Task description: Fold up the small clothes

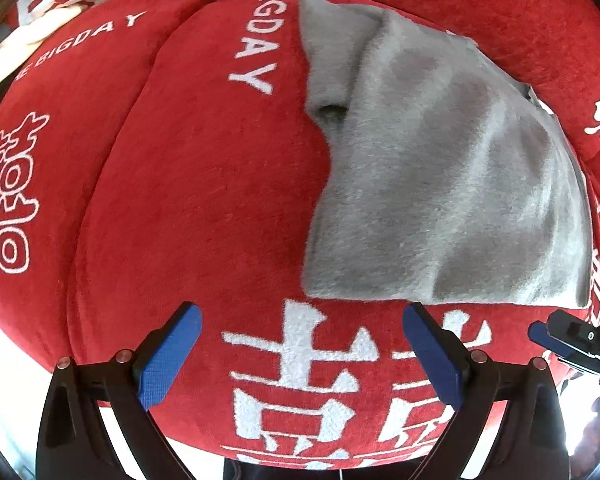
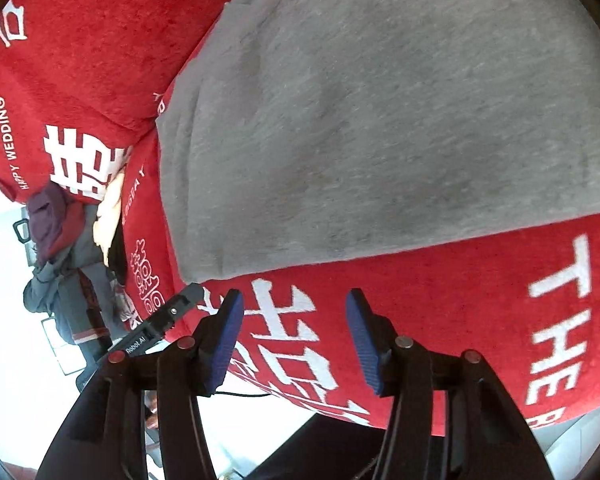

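On the red fuzzy cushion (image 1: pixel 204 184) lies our soft, floppy grey cloth (image 1: pixel 440 184); both grippers' jaws gape wide, so we'd pinch its near edge.

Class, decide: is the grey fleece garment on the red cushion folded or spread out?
Folded, at least partly. The grey fleece garment shows a doubled-over flap along its left side and layered edges on the red printed cushion. How many folds, cannot tell.

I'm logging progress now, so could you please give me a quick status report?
Left tool open, empty. Right tool open, empty. Grey garment lies on red cushion, near edge just ahead of both tools. Nothing in the way.
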Demonstrator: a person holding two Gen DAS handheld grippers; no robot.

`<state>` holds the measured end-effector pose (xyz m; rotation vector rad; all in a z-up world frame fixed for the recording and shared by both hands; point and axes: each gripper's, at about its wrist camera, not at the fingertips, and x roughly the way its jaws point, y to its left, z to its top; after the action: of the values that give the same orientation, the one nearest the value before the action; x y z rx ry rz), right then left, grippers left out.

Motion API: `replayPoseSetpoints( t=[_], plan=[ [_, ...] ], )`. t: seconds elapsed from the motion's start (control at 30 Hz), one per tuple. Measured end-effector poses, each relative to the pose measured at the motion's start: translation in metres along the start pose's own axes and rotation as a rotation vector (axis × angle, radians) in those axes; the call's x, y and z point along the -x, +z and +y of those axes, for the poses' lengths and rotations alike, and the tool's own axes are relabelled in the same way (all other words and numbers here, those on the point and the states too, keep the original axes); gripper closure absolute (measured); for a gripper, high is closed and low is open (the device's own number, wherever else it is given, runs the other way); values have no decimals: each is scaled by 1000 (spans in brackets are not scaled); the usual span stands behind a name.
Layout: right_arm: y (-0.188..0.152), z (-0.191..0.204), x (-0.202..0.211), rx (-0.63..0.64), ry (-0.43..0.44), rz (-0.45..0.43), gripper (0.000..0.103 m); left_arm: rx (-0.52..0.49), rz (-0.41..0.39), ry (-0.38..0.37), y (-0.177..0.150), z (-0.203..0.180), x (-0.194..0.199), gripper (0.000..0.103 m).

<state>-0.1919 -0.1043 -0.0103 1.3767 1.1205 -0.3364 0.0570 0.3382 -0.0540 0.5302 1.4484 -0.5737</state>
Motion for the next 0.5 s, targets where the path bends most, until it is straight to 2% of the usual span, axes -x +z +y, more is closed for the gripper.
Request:
replayPoseSetpoints(
  t=[0.13, 0.33, 0.43, 0.5],
  plan=[
    [1, 10, -14, 16, 23, 0, 46, 24, -3, -22, -6, 17, 3, 3],
    [3, 15, -35, -37, 124, 20, 45, 148, 40, -98, -12, 48, -5, 3],
    [4, 14, -44, -68, 154, 27, 45, 212, 41, -188, -16, 61, -6, 3],
    [6, 11, -48, -89, 173, 18, 45, 262, 43, -279, -14, 70, -5, 3]
  ],
)
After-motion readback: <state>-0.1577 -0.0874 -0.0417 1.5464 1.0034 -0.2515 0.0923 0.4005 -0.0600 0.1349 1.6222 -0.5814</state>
